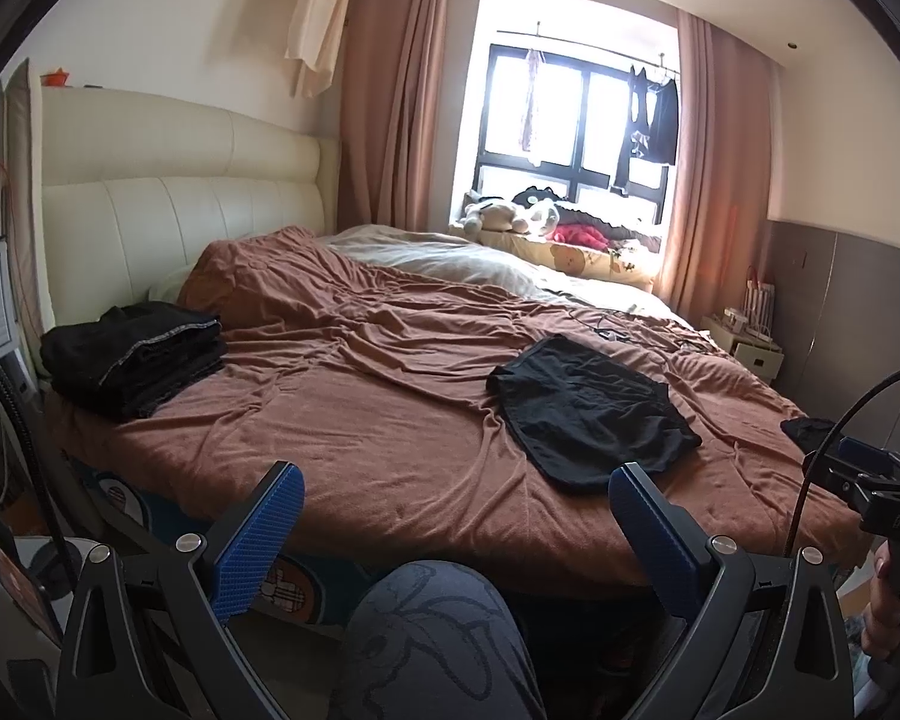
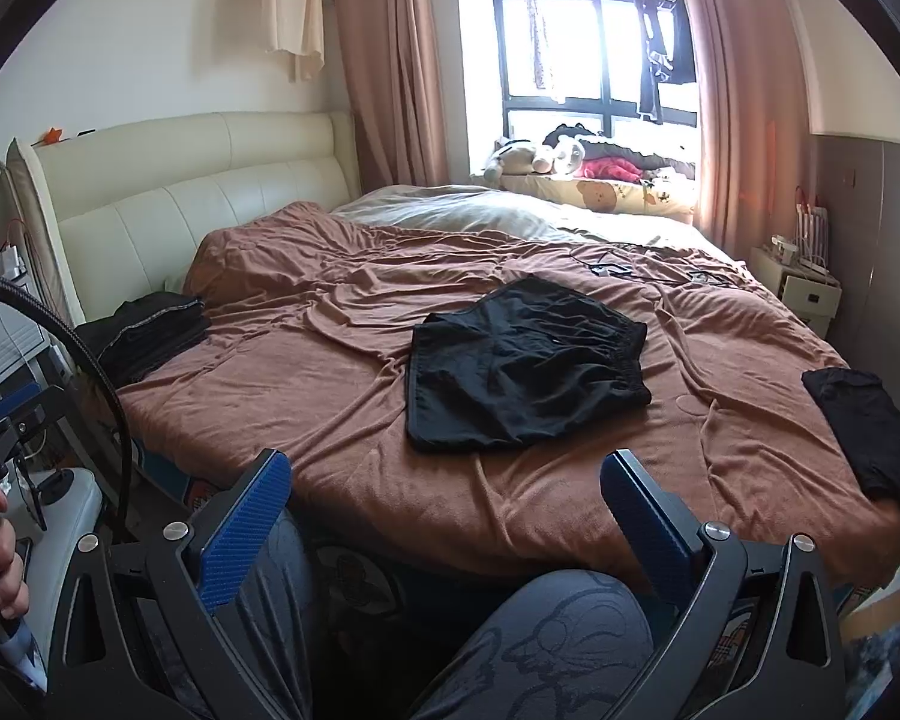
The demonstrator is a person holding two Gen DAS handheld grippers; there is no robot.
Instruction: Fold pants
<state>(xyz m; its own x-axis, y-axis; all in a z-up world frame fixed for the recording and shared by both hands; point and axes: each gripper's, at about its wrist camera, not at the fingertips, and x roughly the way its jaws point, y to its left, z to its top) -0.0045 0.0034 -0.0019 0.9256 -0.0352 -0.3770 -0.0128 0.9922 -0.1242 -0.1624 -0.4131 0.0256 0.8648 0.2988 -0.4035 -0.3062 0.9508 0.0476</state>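
Note:
A pair of black shorts (image 1: 591, 411) lies spread flat on the brown bedspread (image 1: 360, 396), right of the middle; it also shows in the right wrist view (image 2: 522, 369), with its elastic waistband to the right. My left gripper (image 1: 456, 480) is open and empty, held back from the bed's near edge. My right gripper (image 2: 447, 468) is open and empty too, also short of the bed edge and in front of the shorts. The right gripper's body shows at the right edge of the left wrist view (image 1: 870, 480).
A stack of folded black clothes (image 1: 135, 354) sits at the bed's left near the cream headboard (image 1: 168, 204). A small folded black garment (image 2: 870, 432) lies at the bed's right edge. My knees (image 1: 438, 642) are below the grippers. Cables (image 2: 612, 269) lie farther back on the bedspread. A nightstand (image 2: 801, 291) stands at the far right.

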